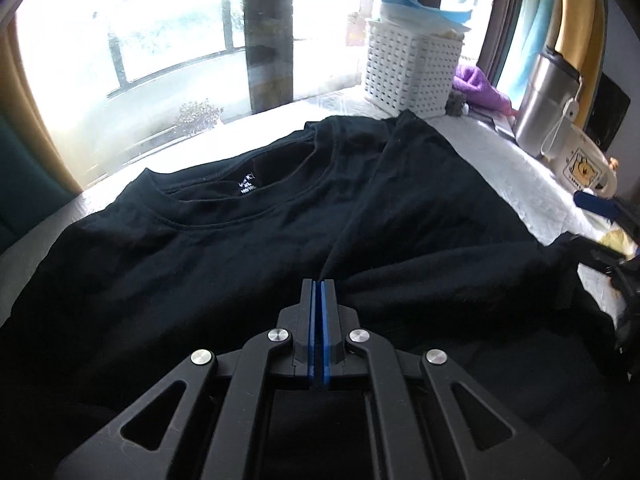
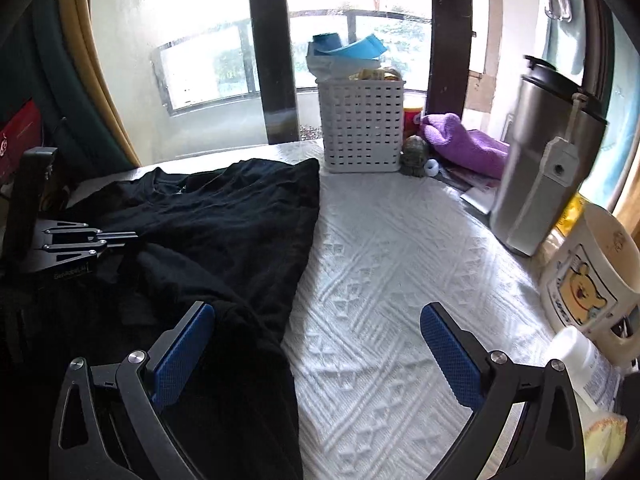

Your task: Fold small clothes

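A black T-shirt (image 1: 240, 248) lies spread on a desk covered with a white textured cloth (image 2: 392, 264), collar toward the window, its right side folded inward over the body. The left gripper (image 1: 319, 286) sits over the shirt's middle, its jaws pressed together, blue pads nearly touching, with a raised ridge of the fabric running straight into their tips; a pinch on that fold is apparent. The right gripper (image 2: 316, 320) hangs at the shirt's near right edge with jaws wide apart, holding nothing: the left pad (image 2: 188, 344) sits against bunched black fabric, the right one over bare cloth. At the desk's far end stand a white basket (image 2: 362, 128) and, beside it, a purple towel (image 2: 464, 144). Along the right edge are a steel flask (image 2: 536, 168) and a bear-printed mug (image 2: 592, 284).
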